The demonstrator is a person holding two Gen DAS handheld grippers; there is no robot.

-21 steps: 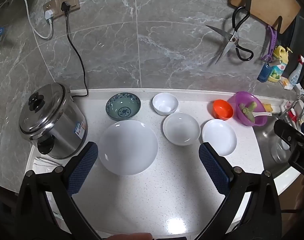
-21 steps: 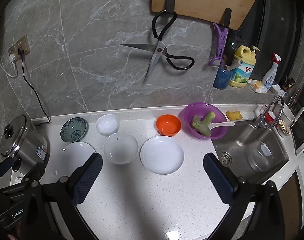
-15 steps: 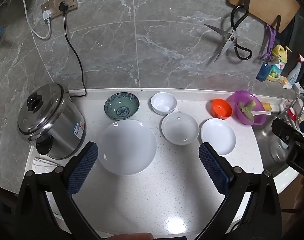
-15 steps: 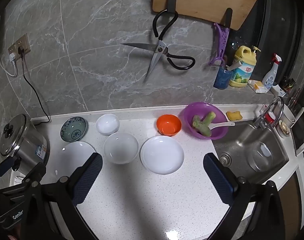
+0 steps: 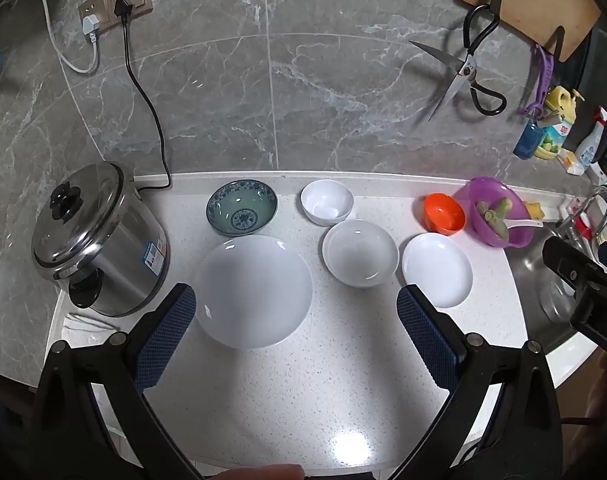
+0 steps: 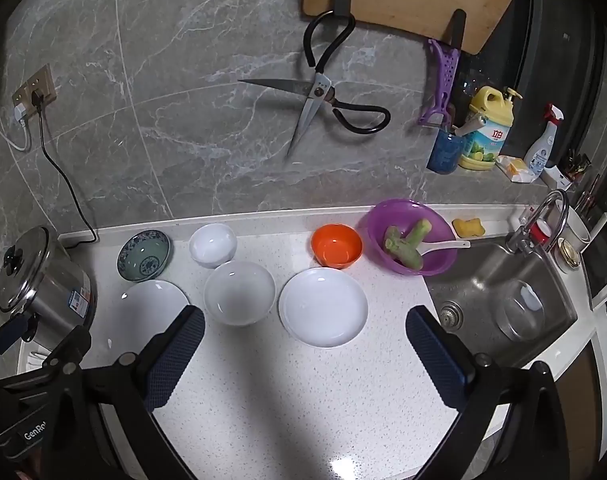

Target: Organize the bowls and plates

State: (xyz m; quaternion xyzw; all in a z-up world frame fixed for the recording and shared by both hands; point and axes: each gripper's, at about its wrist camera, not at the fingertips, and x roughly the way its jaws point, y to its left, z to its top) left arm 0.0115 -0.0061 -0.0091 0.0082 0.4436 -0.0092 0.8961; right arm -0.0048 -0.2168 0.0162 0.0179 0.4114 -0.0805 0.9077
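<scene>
Plates and bowls lie spread over a white speckled table. Large white plate lies nearest the left hand-held gripper; behind it stands a blue patterned bowl, and to that bowl's right a small white bowl. Wide white bowl sits between the large plate and a smaller white plate, which lies just ahead of the right hand-held gripper. Behind the smaller plate stand an orange bowl and a purple bowl holding green vegetable pieces and a white spoon. Both hand-held grippers hover above the table with jaws spread wide and nothing between the pads. Steel cooker stands at the table's left end; a sink adjoins its right end. Scissors hang on the grey marble wall.
</scene>
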